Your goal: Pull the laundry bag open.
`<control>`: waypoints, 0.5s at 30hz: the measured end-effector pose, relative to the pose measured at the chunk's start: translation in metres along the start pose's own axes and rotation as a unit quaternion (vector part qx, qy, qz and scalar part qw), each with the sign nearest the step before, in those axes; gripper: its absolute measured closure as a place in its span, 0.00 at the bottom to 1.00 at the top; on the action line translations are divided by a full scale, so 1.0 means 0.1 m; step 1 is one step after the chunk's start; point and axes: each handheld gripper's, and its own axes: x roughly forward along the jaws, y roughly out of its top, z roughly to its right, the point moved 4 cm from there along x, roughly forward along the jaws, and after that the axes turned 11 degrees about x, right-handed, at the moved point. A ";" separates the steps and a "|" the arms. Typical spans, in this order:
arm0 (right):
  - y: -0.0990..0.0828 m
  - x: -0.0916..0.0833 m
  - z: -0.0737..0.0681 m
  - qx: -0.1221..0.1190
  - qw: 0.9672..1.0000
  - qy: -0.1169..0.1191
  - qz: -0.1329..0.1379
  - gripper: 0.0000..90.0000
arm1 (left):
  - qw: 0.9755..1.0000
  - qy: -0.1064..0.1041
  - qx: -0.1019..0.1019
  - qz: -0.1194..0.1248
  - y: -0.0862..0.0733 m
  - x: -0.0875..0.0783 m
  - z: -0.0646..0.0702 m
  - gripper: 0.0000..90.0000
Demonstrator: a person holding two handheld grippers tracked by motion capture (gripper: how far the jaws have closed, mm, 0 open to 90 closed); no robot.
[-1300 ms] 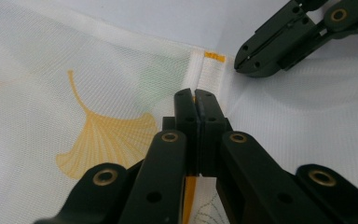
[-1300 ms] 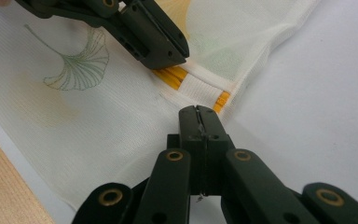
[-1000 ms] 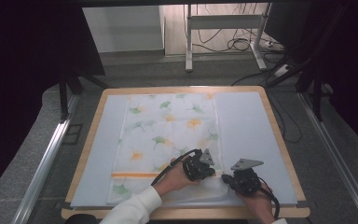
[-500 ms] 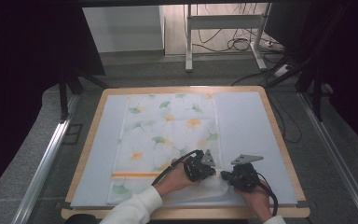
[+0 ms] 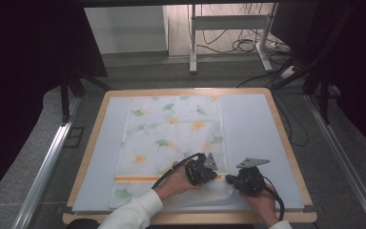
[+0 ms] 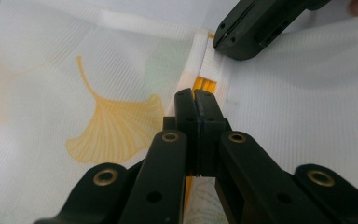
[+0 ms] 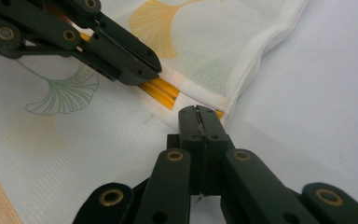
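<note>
A white cloth (image 5: pixel 171 133) printed with yellow and green ginkgo leaves lies spread on a pale blue mat (image 5: pixel 252 124). Its near right corner is turned over, plain side up. My left gripper (image 5: pixel 215 177) and right gripper (image 5: pixel 228 180) meet tip to tip at that corner by the orange stripe (image 5: pixel 133 179). In the left gripper view my left gripper (image 6: pixel 196 99) is shut with the hem (image 6: pixel 209 65) running into its tips, and the right gripper (image 6: pixel 220 39) is just beyond. In the right gripper view my right gripper (image 7: pixel 198 112) is shut at the hem (image 7: pixel 242 88), close to the left gripper (image 7: pixel 156 69).
The mat lies on a wooden-rimmed table (image 5: pixel 286 143). Bare mat shows left and right of the cloth. Beyond the table are a grey floor, a metal stand (image 5: pixel 228 28) and loose cables (image 5: pixel 248 45). A white sleeve (image 5: pixel 133 212) enters from below.
</note>
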 end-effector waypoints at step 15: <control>0.00 0.00 -0.01 -0.011 1.000 -0.004 0.001 1.00 | 1.000 -0.003 -0.027 0.012 -0.20 -0.14 0.01 1.00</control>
